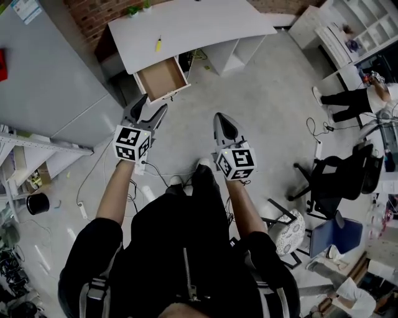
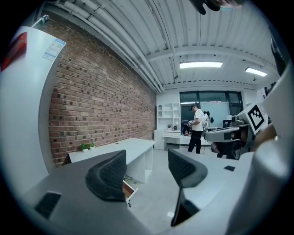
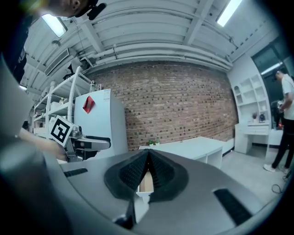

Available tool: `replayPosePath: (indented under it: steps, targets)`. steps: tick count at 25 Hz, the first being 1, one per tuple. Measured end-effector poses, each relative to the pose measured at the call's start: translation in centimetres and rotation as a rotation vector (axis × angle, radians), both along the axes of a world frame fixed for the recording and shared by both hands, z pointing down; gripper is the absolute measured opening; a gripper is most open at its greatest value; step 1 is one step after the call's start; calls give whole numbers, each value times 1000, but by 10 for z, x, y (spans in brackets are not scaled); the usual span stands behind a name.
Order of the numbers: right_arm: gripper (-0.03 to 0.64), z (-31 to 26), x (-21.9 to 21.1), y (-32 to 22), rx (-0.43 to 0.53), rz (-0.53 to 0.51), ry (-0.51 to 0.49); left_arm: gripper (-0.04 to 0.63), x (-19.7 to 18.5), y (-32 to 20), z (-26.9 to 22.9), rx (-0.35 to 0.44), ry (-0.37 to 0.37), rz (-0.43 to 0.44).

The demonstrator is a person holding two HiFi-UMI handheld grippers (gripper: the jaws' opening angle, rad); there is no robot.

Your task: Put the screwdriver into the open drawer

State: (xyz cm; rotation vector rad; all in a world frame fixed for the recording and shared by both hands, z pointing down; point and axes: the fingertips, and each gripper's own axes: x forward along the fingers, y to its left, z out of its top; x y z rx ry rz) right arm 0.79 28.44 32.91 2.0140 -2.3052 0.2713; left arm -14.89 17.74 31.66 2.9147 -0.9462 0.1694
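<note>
You face a rough red brick wall [image 1: 87, 15]. The small yellow-handled screwdriver [image 1: 158, 43] lies on the smooth white bench [image 1: 199, 25], near the open brown wooden drawer [image 1: 161, 79]. Your left gripper [image 1: 154, 104] has ribbed jaws apart and empty. The right gripper [image 1: 219, 115] jaws are pressed together, also empty, over grey concrete floor [image 1: 267, 93].

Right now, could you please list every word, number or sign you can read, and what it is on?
No text here can be read.
Paper label on the tall cabinet: printed, but too small to read.
Red tag on that cabinet: no print can be made out.
Left cube and right cube: black-and-white square patterns only, no letters.
</note>
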Motion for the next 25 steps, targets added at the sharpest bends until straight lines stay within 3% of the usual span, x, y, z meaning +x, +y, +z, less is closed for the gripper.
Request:
replayPosePath:
  steps: [8, 17, 21, 25]
  targets:
    - [-3, 11, 47, -121, 9, -95, -18, 291, 33, -98, 12, -14, -23, -108]
    - [-3, 3, 102, -278, 6, -314, -11, 291, 68, -221, 15, -47, -29, -355]
    - [-3, 3, 126, -323, 2, -387, -13, 291, 80, -251, 26, -81, -64, -450]
    - [-3, 11, 138, -352, -13, -417, -20, 291, 85, -273, 40, -113, -81, -489]
